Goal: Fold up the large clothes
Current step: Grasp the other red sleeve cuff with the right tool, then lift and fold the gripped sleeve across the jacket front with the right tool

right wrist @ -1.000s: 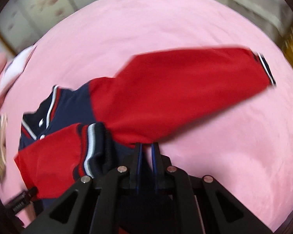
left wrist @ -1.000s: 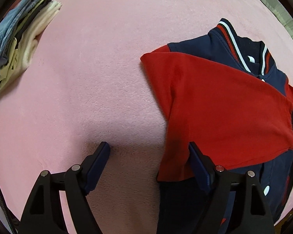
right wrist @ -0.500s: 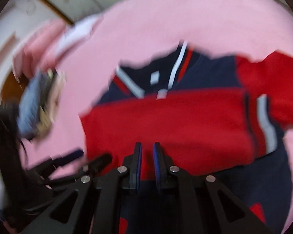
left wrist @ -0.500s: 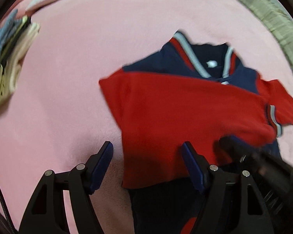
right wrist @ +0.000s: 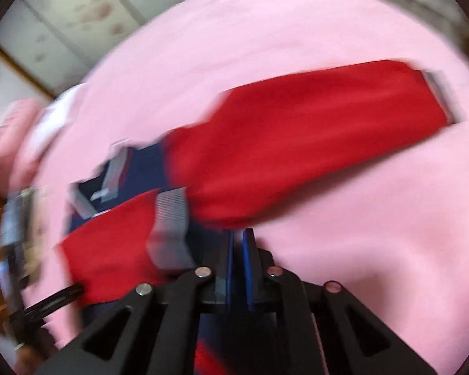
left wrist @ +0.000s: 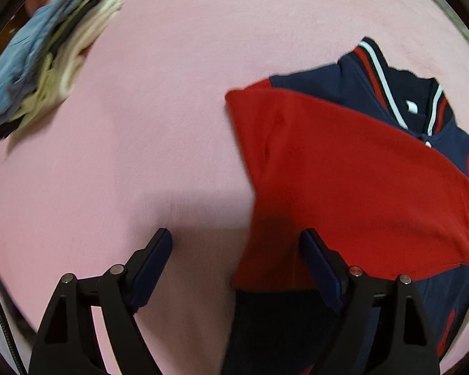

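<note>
A navy jacket [left wrist: 353,90] with red sleeves and a striped collar lies on the pink blanket [left wrist: 147,131]. One red sleeve [left wrist: 359,193] is folded across its chest. My left gripper [left wrist: 236,237] hovers over that sleeve's shoulder edge; its jaws are opening and the pads press on nothing. In the blurred right wrist view the other red sleeve [right wrist: 312,131] stretches out to the right on the blanket. My right gripper [right wrist: 239,234] stands over the navy body just below that sleeve, its jaws closing to a thin gap in which I see no cloth.
A stack of folded clothes [left wrist: 40,72], blue, dark and cream, sits at the blanket's far left. Bare blanket lies between the stack and the jacket. A pink and white pillow [right wrist: 47,125] lies beyond the jacket, with wall panels [right wrist: 78,15] behind.
Both views swung across the jacket half a second ago and came back near where they were. The right gripper showed in the left view then and has gone. The jacket lies as before.
</note>
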`<action>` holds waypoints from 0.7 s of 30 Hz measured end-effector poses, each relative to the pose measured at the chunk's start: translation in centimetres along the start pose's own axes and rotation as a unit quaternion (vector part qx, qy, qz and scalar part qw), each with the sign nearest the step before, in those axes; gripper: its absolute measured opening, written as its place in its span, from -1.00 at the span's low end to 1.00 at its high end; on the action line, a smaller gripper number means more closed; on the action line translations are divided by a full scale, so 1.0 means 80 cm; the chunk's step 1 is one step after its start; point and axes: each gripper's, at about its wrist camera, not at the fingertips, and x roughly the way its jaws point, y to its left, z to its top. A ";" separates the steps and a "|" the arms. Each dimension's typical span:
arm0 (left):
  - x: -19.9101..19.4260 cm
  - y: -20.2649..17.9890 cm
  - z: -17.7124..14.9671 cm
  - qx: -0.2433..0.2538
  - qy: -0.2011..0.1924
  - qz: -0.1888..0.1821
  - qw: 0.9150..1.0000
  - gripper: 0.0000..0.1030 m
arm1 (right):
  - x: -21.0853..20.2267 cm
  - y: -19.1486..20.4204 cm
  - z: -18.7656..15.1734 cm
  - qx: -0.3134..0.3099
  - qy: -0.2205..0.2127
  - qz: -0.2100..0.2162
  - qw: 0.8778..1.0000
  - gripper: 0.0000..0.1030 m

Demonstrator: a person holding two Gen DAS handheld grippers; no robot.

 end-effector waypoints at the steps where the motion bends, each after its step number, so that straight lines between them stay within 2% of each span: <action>1: -0.003 -0.005 -0.003 -0.005 0.003 0.006 1.000 0.57 | -0.002 -0.021 0.006 0.026 0.013 0.020 0.999 -0.84; 4: -0.030 -0.026 -0.026 -0.020 0.009 0.000 1.000 0.57 | -0.005 -0.069 0.018 0.092 0.035 0.053 0.994 -0.84; 8: -0.052 -0.085 -0.036 -0.021 0.012 -0.007 1.000 0.57 | -0.013 -0.121 0.040 0.120 0.051 0.049 0.990 -0.80; 9: -0.059 -0.102 -0.024 -0.019 0.015 -0.008 1.000 0.57 | -0.014 -0.126 0.043 0.122 0.049 0.050 0.990 -0.75; 13: -0.066 -0.176 -0.049 -0.015 0.032 -0.023 0.999 0.57 | -0.021 -0.161 0.063 0.138 0.046 0.064 0.987 -0.27; 18: -0.068 -0.238 -0.058 -0.011 0.077 -0.078 0.994 0.57 | -0.019 -0.197 0.092 0.164 0.029 0.054 0.985 -0.27; 21: -0.074 -0.263 -0.060 0.000 0.082 -0.083 0.993 0.57 | -0.016 -0.216 0.103 0.182 0.014 0.057 0.982 -0.27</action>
